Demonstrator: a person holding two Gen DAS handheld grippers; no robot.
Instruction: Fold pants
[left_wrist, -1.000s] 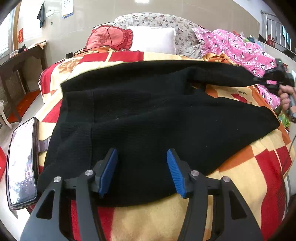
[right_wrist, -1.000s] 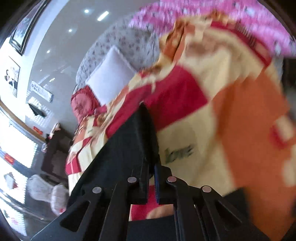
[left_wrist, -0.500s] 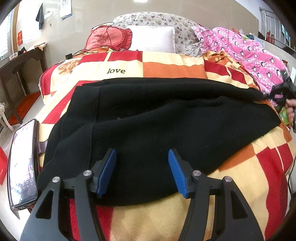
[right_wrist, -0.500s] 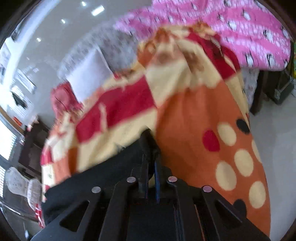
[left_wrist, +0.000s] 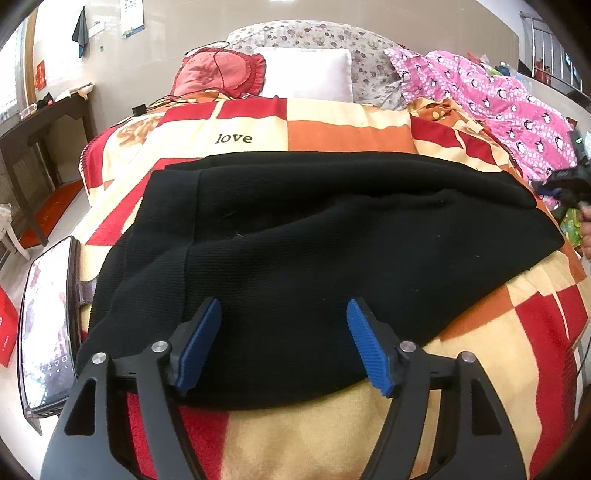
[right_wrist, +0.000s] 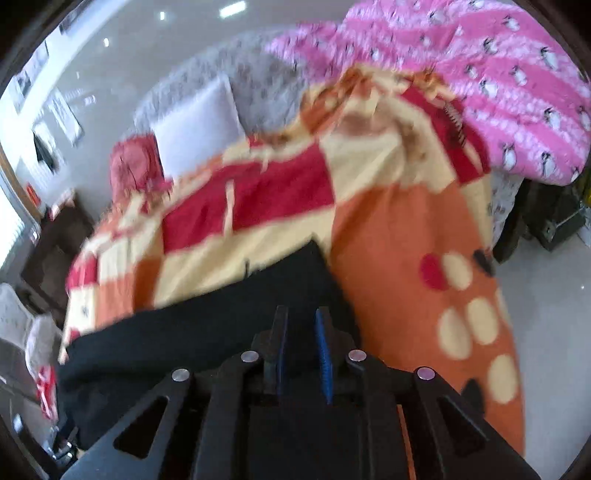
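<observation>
The black pants (left_wrist: 332, 240) look soft and floppy — grab the edge, lower middle. Left gripper (left_wrist: 284, 343) is opening, empty; right gripper (right_wrist: 301, 343) opens too — cloth between its jaws.

Right wrist view is motion-blurred; blanket (right_wrist: 258, 199) print unreadable there. My right tongs (right_wrist: 301, 347) are opening, but black pants (right_wrist: 207, 343) blend with the black frame, so I can't tell if cloth sits between. In the left view, right tongs (left_wrist: 570, 181) and hand (left_wrist: 585, 236) cut off by edge. Phone (left_wrist: 46, 328) screen too small.
</observation>
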